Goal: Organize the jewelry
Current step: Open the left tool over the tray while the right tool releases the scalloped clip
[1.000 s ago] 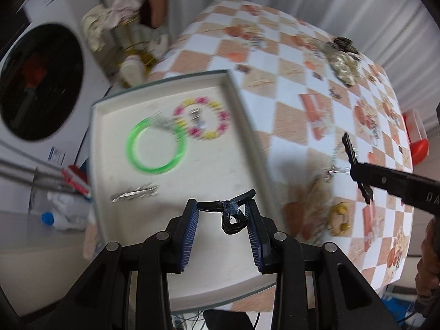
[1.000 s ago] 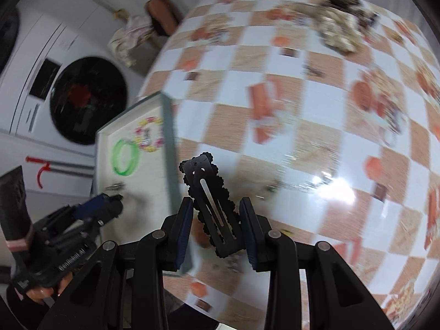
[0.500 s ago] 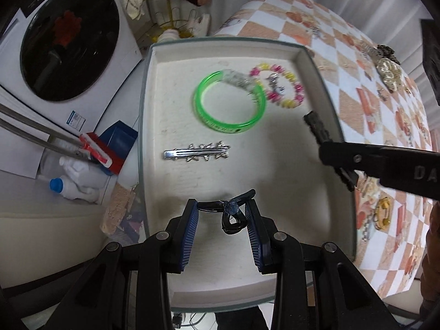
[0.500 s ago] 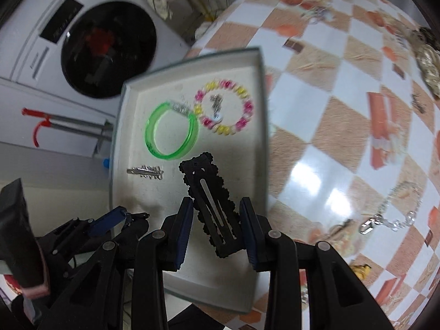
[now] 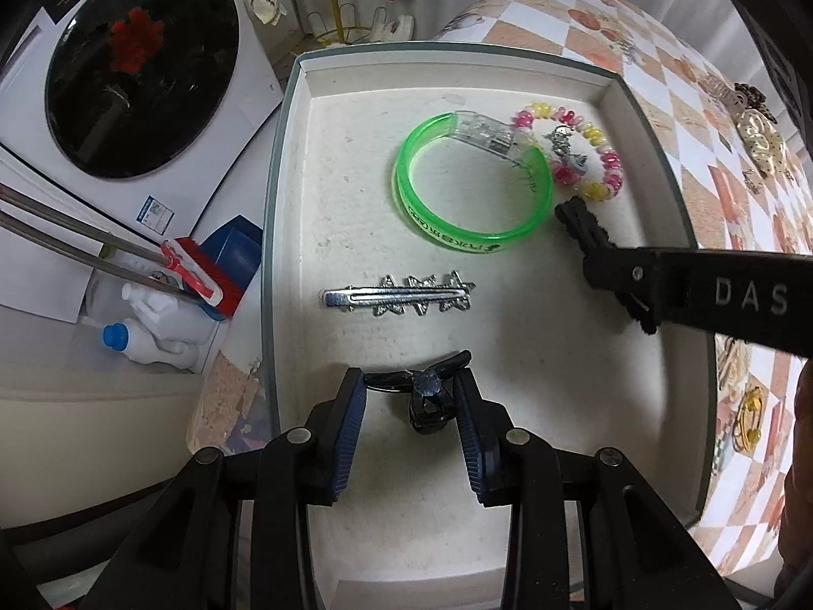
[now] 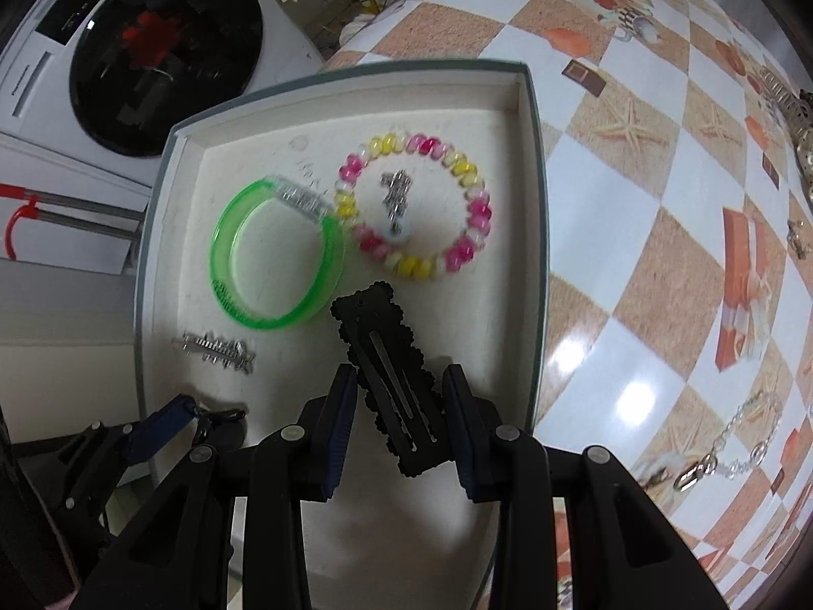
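Over the shallow white tray (image 5: 315, 162), the left tongs (image 5: 411, 396) pinch a small black gem-topped clip (image 5: 429, 396); the right tongs (image 6: 396, 396) pinch a black scalloped snap hairclip (image 6: 391, 361).

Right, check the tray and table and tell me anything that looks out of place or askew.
Mostly tidy. In the tray, the green bangle touches the pink-and-yellow bead bracelet, which rings a small silver charm. A silver chain lies loose on the table outside the tray. Nothing looks spilled or broken.
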A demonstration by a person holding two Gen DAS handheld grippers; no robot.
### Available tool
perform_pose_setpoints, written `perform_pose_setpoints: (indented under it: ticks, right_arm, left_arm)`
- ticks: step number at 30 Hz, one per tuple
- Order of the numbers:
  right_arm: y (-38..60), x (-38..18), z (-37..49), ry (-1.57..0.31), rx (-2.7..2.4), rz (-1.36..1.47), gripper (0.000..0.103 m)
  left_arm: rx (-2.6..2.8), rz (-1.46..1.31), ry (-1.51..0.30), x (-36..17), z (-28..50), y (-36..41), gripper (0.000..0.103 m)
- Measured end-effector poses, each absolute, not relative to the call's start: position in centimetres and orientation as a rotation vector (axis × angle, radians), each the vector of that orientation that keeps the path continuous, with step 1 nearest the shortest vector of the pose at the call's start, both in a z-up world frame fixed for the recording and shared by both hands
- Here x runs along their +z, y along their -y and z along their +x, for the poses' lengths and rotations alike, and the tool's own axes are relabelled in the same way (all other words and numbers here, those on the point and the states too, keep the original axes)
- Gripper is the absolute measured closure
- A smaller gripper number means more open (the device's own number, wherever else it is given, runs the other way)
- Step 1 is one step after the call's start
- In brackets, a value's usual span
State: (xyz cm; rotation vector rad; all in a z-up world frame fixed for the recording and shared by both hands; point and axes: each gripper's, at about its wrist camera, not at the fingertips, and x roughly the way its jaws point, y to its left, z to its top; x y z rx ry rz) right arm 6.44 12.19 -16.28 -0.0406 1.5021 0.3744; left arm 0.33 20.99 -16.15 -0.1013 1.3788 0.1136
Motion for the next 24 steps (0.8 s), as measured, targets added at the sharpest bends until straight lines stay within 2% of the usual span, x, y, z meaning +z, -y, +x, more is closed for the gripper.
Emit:
perform_pose_setpoints:
  ticks: [8, 9, 10, 11, 13, 15, 17, 24]
  right_arm:
    - [-12.9, -16.4, 7.3, -1.474, 0.362, -0.046, 0.064]
    - [-13.0, -16.4, 7.2, -1.471, 0.362, -0.051, 0.064]
    - [-13.0, -16.4, 7.2, -1.468, 0.363, -0.055, 0.064]
    - [-12.9, -16.4, 7.3, -1.469, 0.362, -0.057, 0.064]
    - [-13.0, -16.3, 7.3, -1.471, 0.363, -0.046, 0.063]
    - [-13.4, -16.4, 7.1, -1.475, 0.363, -0.032, 0.057]
    - [-13.1, -16.4, 7.0, -1.48, 0.362, -0.021, 0.046]
    - [-11.2, -14.8, 6.8, -1.46, 0.385, 0.051, 0.042]
  left_arm:
    - [0.13, -0.095, -1.378, -16.2, 0.9, -20.9, 0.061]
    - [0.132, -0.092, -1.377, -16.2, 0.9, -20.9, 0.059]
    - [0.142, -0.082, -1.382, -16.2, 0.9, -20.8, 0.046]
    - [0.152, -0.076, -1.382, -16.1, 0.8, -20.8, 0.041]
    - [0.152, -0.078, -1.377, -15.9, 0.6, -20.8, 0.04]
    - [0.151, -0.074, -1.383, -15.8, 0.5, -20.8, 0.04]
    - [0.153, -0.071, -1.387, -15.7, 0.4, -20.8, 0.04]
    - [0.162, -0.066, -1.393, -14.8, 0.4, -20.5, 0.04]
